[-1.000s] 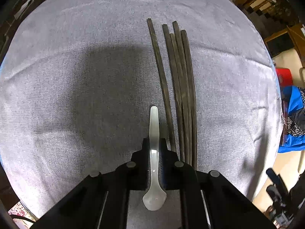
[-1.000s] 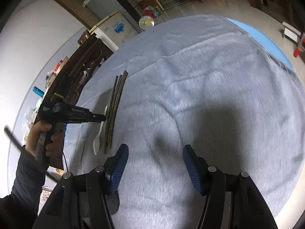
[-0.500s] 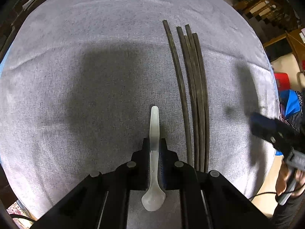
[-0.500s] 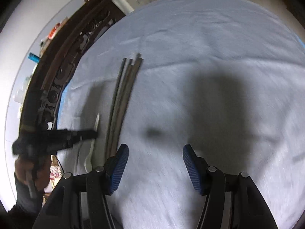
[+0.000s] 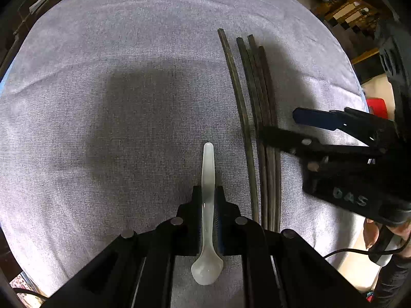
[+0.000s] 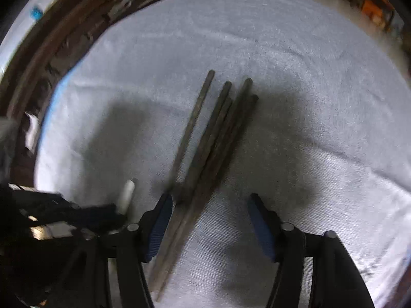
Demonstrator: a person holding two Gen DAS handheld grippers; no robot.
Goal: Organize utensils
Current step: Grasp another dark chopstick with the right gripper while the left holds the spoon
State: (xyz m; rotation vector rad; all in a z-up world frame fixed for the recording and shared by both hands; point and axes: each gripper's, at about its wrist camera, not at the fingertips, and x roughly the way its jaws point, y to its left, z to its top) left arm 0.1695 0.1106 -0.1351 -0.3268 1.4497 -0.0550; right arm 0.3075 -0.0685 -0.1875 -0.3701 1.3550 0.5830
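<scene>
Open right tool straddles the dark chopsticks, whose long axis runs away from it; left tool beside them grips a white spoon.

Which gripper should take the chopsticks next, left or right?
Right. The right gripper is open directly over the dark chopsticks, while the left gripper is shut on the white spoon.

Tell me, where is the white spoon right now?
The white spoon is clamped in the left gripper, handle pointing forward over the grey cloth, just left of the dark chopsticks.
</scene>
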